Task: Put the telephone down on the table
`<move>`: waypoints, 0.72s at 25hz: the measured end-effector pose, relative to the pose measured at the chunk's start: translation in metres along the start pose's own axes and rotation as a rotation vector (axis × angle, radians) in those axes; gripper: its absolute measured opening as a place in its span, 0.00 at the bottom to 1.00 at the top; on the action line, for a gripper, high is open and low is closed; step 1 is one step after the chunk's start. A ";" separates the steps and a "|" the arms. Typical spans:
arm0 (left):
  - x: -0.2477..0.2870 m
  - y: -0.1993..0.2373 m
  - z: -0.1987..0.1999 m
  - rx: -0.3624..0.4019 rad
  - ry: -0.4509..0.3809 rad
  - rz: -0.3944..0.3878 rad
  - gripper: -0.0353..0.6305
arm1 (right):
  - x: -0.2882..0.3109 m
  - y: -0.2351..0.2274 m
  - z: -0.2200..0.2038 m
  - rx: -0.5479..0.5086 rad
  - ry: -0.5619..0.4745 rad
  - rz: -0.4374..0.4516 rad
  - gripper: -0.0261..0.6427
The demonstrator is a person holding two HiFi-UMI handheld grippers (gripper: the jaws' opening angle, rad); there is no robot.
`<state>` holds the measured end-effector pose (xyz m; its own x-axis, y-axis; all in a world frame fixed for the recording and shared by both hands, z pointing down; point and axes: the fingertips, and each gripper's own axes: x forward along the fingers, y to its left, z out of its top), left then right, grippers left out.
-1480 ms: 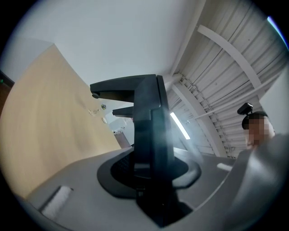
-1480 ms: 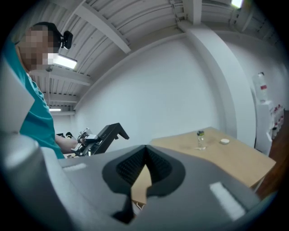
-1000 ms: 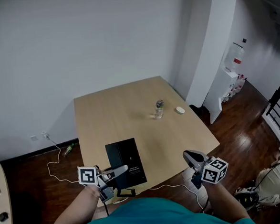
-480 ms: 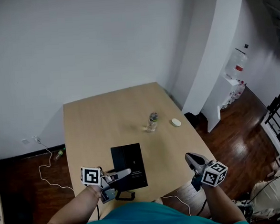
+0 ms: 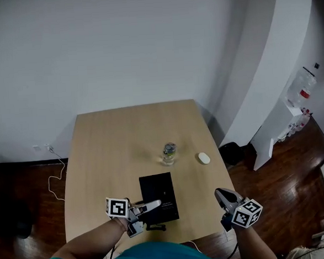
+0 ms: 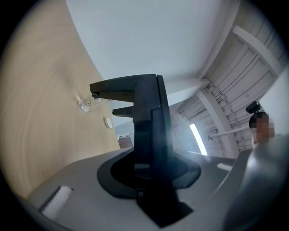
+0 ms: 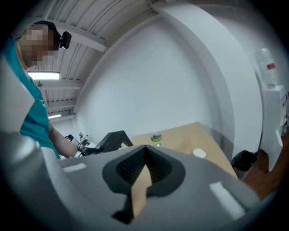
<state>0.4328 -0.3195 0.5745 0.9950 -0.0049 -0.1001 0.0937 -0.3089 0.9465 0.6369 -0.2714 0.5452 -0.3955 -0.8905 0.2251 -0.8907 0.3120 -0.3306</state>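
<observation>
The telephone (image 5: 160, 193) is a flat black slab with a black stand under its near end. My left gripper (image 5: 154, 205) is shut on it near that end and holds it over the front part of the wooden table (image 5: 113, 140). Whether it touches the tabletop I cannot tell. In the left gripper view the black telephone (image 6: 146, 117) rises between the jaws and hides much of the table. My right gripper (image 5: 218, 192) hovers just off the table's front right corner, shut and holding nothing. From the right gripper view (image 7: 144, 168) the telephone (image 7: 113, 140) shows at the left.
A small clear bottle (image 5: 168, 153) stands mid-table just beyond the telephone. A white round object (image 5: 204, 158) lies to its right. White walls close the table's far side and a white pillar stands at the right. Dark wood floor lies around.
Both grippers have moved forward toward the table. The telephone has travelled with the left gripper from the front left edge to farther over the tabletop.
</observation>
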 end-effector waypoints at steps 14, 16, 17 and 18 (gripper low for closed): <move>0.135 0.119 -0.015 0.008 0.101 0.087 0.32 | -0.029 -0.082 -0.026 0.092 0.030 -0.028 0.04; 0.148 0.134 -0.016 0.003 0.107 0.093 0.32 | -0.037 -0.090 -0.030 0.098 0.039 -0.046 0.04; 0.153 0.140 -0.016 0.001 0.106 0.098 0.32 | -0.041 -0.093 -0.031 0.102 0.042 -0.053 0.04; 0.158 0.146 -0.015 -0.001 0.103 0.104 0.32 | -0.045 -0.095 -0.031 0.110 0.041 -0.057 0.04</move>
<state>0.6039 -0.3513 0.7011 0.9977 0.0611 0.0306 -0.0102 -0.3105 0.9505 0.7324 -0.2512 0.5951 -0.3558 -0.8909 0.2825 -0.8829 0.2213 -0.4141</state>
